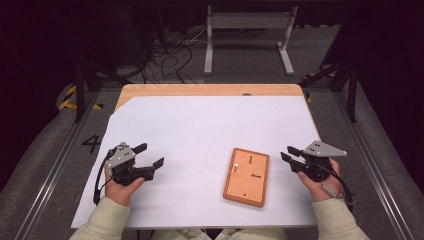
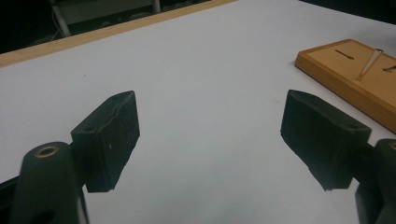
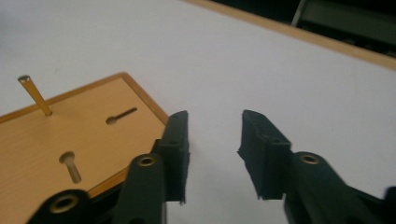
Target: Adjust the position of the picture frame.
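A small wooden board [image 1: 246,176] lies on the white sheet between my two grippers, nearer the right one. A brass pin [image 3: 35,95] stands upright in it, tilted a little; a second pin [image 3: 70,164] lies flat in the board beside a keyhole slot [image 3: 121,115]. My left gripper [image 1: 150,155] rests at the left with its jaws wide apart and nothing between them [image 2: 210,100]; the board [image 2: 345,70] is off to its right. My right gripper [image 1: 287,153] sits just right of the board, its jaws a narrow gap apart with only bare sheet between them [image 3: 215,115].
The white sheet [image 1: 200,130] covers most of a wooden table whose bare far edge [image 1: 210,90] shows. Beyond it on the floor are a white metal stand [image 1: 247,22] and loose cables [image 1: 170,55]. Metal rails run along both sides.
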Motion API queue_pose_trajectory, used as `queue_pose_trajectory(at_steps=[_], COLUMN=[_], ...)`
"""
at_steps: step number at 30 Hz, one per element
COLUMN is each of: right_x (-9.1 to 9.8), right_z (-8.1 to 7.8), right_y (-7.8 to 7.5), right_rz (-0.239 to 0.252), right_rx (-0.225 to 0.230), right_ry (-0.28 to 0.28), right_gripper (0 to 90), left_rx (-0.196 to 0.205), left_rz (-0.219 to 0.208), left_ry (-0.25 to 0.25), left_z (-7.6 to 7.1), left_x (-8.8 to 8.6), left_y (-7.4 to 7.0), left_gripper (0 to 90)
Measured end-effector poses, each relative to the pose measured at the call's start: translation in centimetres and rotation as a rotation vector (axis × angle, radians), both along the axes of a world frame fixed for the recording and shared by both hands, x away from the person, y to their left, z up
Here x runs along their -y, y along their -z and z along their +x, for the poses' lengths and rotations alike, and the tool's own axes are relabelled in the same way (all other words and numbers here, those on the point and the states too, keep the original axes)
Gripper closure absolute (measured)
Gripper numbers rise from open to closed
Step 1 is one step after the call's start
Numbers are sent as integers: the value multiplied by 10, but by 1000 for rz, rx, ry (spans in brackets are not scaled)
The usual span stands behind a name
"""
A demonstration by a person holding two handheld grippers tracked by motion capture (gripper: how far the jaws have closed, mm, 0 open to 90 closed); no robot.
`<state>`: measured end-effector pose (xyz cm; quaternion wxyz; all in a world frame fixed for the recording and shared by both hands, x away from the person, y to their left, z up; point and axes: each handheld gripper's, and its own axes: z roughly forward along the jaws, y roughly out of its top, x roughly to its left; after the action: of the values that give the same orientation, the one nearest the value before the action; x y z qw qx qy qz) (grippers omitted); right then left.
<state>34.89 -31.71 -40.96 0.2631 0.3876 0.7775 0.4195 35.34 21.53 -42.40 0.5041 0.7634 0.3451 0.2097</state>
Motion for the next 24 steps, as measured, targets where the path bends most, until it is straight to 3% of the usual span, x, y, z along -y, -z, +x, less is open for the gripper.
queue_pose_trajectory(at_steps=[1, 3, 4, 8, 14, 19, 24], right_x=[0, -1, -1, -4, -9, -17, -26], right_z=[0, 4, 4, 11, 16, 19, 28], right_y=[0, -1, -1, -2, 1, 4, 12], right_rz=[0, -2, -2, -34, -93, -105, -148], right_rx=[0, -80, -80, -216, -273, -287, -348], right_ry=[0, -18, -18, -31, -23, -52, -28], right_gripper=[712, 858, 858, 900, 900, 900, 900], left_rx=[0, -1, -1, -3, -5, -5, -7], left_rz=[0, 4, 4, 5, 5, 4, 7], left_ry=[0, 1, 1, -1, -3, -5, -5], left_z=[0, 1, 1, 1, 0, 0, 0], left_x=[0, 0, 0, 0, 0, 0, 0], left_y=[0, 0, 0, 0, 0, 0, 0], left_gripper=[199, 199, 199, 199, 199, 199, 200])
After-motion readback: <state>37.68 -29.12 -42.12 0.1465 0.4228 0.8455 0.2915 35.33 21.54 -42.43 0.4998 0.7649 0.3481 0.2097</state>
